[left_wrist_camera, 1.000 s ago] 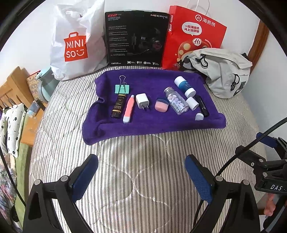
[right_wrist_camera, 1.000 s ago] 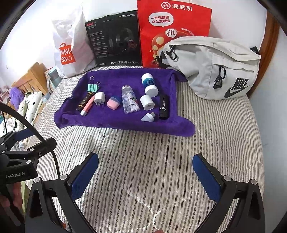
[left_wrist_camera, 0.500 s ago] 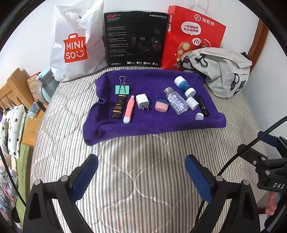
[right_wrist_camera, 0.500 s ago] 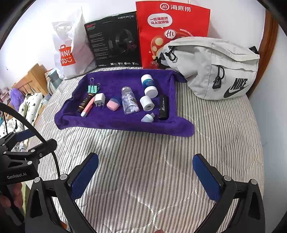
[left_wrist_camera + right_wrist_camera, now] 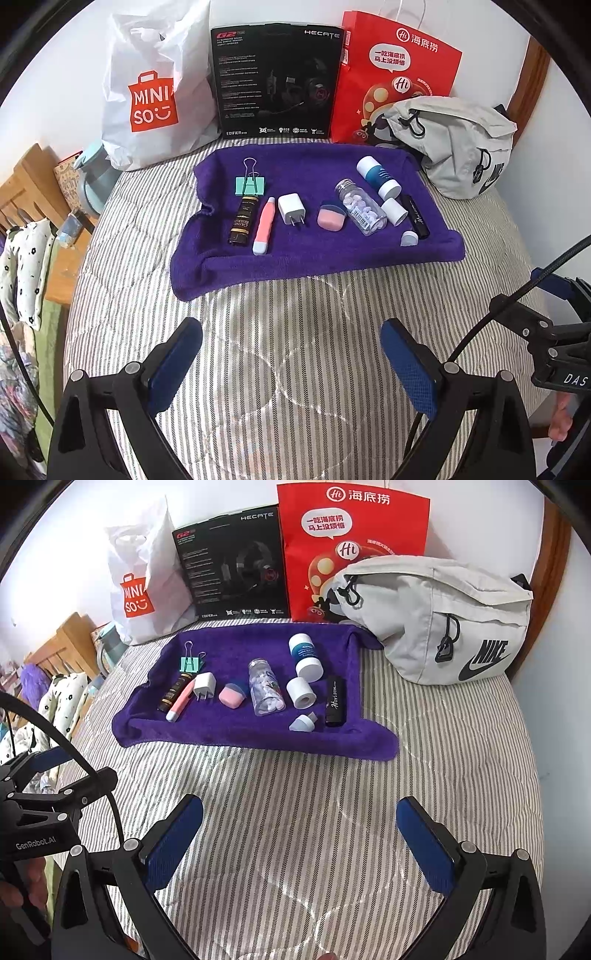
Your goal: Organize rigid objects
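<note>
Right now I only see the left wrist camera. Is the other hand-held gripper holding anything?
Observer: No. The right hand-held gripper is open and empty, over the striped bedcover.
Operator: What does the black tube say? The letters are too tiny for me.
Observer: The black tube reads "Horizon" along its side.
Operator: Is there a picture on the grey bag?
Observer: Yes. The grey bag has a big black Nike logo on its front.
</note>
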`<state>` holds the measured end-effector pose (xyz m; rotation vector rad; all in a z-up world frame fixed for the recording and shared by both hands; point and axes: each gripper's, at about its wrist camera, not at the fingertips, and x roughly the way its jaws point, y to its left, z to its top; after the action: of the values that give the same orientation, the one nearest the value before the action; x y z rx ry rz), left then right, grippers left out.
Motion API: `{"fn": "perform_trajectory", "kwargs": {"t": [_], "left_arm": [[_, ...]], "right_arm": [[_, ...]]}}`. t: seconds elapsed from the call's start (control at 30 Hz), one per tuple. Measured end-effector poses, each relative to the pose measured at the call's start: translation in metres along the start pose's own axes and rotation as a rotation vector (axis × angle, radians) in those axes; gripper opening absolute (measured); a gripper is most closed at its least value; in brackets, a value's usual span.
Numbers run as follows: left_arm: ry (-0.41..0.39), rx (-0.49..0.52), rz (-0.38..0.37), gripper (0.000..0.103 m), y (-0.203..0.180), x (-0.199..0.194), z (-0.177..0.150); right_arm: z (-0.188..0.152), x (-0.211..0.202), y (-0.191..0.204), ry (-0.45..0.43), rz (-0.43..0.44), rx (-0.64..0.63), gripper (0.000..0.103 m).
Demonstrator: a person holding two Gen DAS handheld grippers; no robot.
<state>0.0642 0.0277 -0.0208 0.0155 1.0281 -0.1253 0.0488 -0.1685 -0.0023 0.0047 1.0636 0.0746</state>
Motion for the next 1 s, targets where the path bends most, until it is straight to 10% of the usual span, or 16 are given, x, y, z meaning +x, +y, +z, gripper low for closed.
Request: {"fn": "perform_trajectory", "kwargs": {"t": [1.0], "left_arm": [[-0.003,0.009,0.004,0.098,-0.0008,-0.0013,0.0005]], "right_arm": [[-0.0024,-0.0038,-0.0003,-0.003,-0.008,0.0,0.103]]}}
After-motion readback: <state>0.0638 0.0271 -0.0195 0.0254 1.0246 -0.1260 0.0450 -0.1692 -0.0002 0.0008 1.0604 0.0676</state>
